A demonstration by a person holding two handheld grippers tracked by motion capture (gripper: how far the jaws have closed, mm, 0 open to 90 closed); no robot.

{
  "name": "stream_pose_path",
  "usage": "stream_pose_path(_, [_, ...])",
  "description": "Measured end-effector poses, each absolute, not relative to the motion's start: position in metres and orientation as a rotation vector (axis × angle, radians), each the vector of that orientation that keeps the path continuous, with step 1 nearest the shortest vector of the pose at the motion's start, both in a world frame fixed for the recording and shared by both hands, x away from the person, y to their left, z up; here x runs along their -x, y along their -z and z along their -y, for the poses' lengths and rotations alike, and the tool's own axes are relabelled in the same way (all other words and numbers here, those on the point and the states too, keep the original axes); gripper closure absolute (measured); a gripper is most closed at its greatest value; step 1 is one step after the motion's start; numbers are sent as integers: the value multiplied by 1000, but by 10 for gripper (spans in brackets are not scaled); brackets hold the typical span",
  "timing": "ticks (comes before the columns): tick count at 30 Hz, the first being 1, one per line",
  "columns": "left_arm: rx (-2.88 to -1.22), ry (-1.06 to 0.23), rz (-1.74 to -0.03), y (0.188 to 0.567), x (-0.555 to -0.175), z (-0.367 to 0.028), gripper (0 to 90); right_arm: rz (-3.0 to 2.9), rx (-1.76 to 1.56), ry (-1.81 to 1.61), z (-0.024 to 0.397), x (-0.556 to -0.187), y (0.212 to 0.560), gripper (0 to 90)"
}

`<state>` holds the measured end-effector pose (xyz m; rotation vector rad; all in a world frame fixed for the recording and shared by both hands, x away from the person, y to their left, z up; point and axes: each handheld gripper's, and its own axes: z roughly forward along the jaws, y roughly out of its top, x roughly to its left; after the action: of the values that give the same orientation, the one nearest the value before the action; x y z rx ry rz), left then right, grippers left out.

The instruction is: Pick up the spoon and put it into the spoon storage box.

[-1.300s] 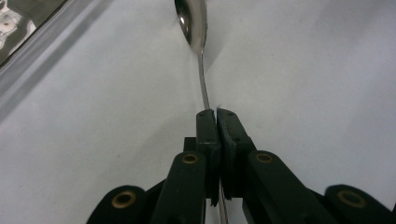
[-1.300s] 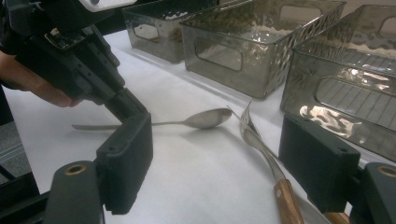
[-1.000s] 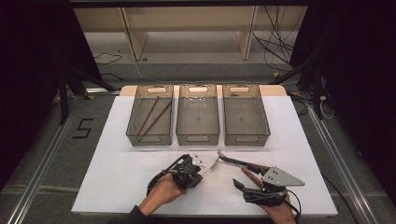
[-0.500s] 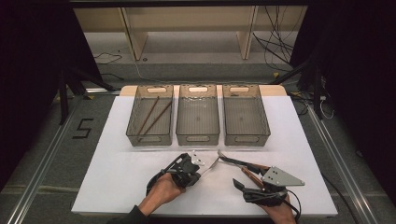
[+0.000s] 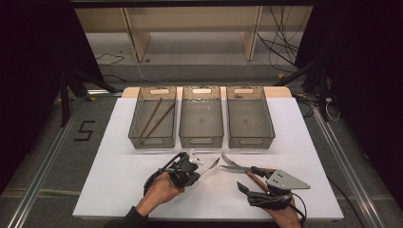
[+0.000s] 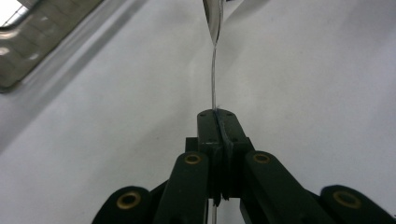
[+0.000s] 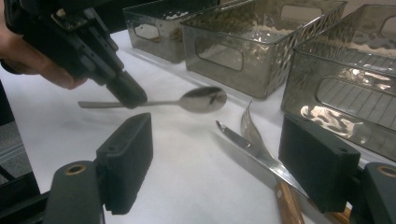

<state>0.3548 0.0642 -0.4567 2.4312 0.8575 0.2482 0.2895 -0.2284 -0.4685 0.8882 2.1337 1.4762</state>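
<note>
High view – left gripper: we see the left gripper (image 5: 196, 167) clamped on the handle of a spoon (image 5: 210, 166), whose bowl sticks out past the jaw tips toward the right gripper.
High view – left hand: our left hand (image 5: 159, 190) comes in from the bottom edge, angled up and to the right, with the gripper low over the white table (image 5: 114, 175).
High view – right gripper: the right gripper (image 5: 247, 183) stands wide and empty, with a knife (image 5: 247, 169) and a fork (image 5: 228, 160) lying just ahead of its jaws.
High view – bins: three bins (image 5: 201, 116) sit in a row beyond both grippers.
Left gripper view – grip: we look along jaws pressed together on the thin spoon handle (image 6: 214, 79), which runs straight ahead, seen edge-on.
Right gripper view – jaws: our pads (image 7: 126, 158) stand far apart with nothing between them.
Right gripper view – spoon: it hangs level ahead and to the left, with the bowl (image 7: 203, 99) just above the table and the handle pinched in the other gripper.
Right gripper view – knife and fork: both lie on the table by the right-hand pad.
</note>
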Motion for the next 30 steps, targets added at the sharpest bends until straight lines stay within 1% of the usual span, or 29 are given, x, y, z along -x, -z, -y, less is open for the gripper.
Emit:
stream_pose_path(18, [-2295, -277, -855, 419, -360, -90, 891, -2127, -898, -1480, 228, -290, 468, 269])
stream_pose_path(24, [-2240, -297, -866, 403, -369, -100, 891, -2127, -899, -1480, 228, -290, 468, 269])
stream_pose_path(30, [-2194, -325, -872, 385, -386, -103, 891, -2124, -900, -1484, 229, -290, 468, 269])
